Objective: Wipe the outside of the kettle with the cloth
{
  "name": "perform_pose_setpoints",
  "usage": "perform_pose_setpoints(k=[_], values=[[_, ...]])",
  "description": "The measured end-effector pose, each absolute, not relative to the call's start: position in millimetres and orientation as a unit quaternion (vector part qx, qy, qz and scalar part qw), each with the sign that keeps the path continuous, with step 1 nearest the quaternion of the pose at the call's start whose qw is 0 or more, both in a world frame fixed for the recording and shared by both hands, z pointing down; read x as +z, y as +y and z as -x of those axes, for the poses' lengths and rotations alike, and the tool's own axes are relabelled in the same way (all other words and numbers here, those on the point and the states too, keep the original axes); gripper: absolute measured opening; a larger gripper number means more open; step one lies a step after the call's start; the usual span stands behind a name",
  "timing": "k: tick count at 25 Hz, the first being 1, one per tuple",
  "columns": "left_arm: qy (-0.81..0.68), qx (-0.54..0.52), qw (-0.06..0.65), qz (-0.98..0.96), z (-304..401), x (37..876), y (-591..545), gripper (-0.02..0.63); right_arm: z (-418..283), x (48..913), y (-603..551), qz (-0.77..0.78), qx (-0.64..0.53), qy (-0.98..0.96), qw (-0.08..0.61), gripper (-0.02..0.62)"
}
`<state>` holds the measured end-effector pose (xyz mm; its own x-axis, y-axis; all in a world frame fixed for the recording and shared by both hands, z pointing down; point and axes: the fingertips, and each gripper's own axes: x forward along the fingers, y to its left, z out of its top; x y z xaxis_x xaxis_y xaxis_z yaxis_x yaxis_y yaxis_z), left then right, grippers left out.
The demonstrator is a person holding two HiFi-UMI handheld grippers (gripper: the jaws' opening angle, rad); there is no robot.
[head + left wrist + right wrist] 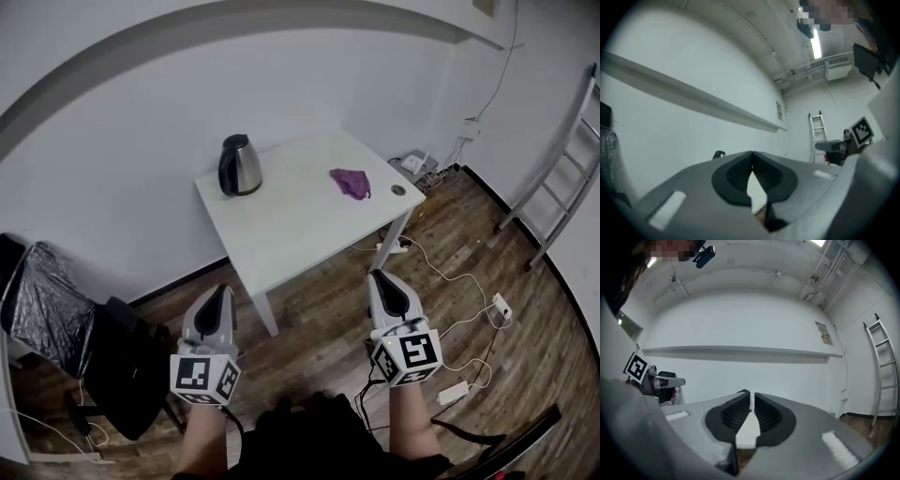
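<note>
Approach, before any contact. I stand back from the counter (300, 220), with both tools held level over the wooden floor (319, 328) and well apart from everything on the counter. My left tool (221, 289) is closed, its 2 pads meeting at the tips with nothing between them. My right tool (378, 277) stands at a narrow gap and is also empty; only the white counter shows through the slit. The kettle (240, 166) stands upright near the counter's far left corner, with its handle toward the left. The cloth (350, 183), purple and crumpled, lies well apart from the kettle toward the right side, near a small round disc (398, 190) by the right edge.

Judged step: reach the cloth; the wipe itself has not begun. To do it well I would widen the right tool before it arrives, since the present gap looks too narrow to take a bunched fold. I would then come in low and level and bite a raised ridge of the cloth rather than scrape the counter. The cloth lies on my right, so the right tool suits it. The left tool, on the kettle's side, could steady the kettle by its handle or base, since a light kettle would likely slide or tip under a sideways rub. Cables (450, 281) trail on the floor by the counter's right leg; I would step clear of them.
</note>
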<state>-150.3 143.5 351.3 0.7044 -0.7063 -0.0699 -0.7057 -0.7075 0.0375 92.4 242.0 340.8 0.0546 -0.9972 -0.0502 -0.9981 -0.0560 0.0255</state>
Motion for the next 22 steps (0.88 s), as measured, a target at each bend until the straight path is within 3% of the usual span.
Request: perform_pose_setpoints(k=[12,22], values=[[-0.429,-0.038,-0.006,-0.902,87.7,343.6,72.7,0.004,-164.0,341.5,152.5,0.693,0.028,0.721,0.016,0.034],[-0.485,-0.029,0.003,-0.874,78.5,351.3,29.1,0.005,-182.0,350.0,87.3,0.654,0.012,0.756,0.012,0.034]])
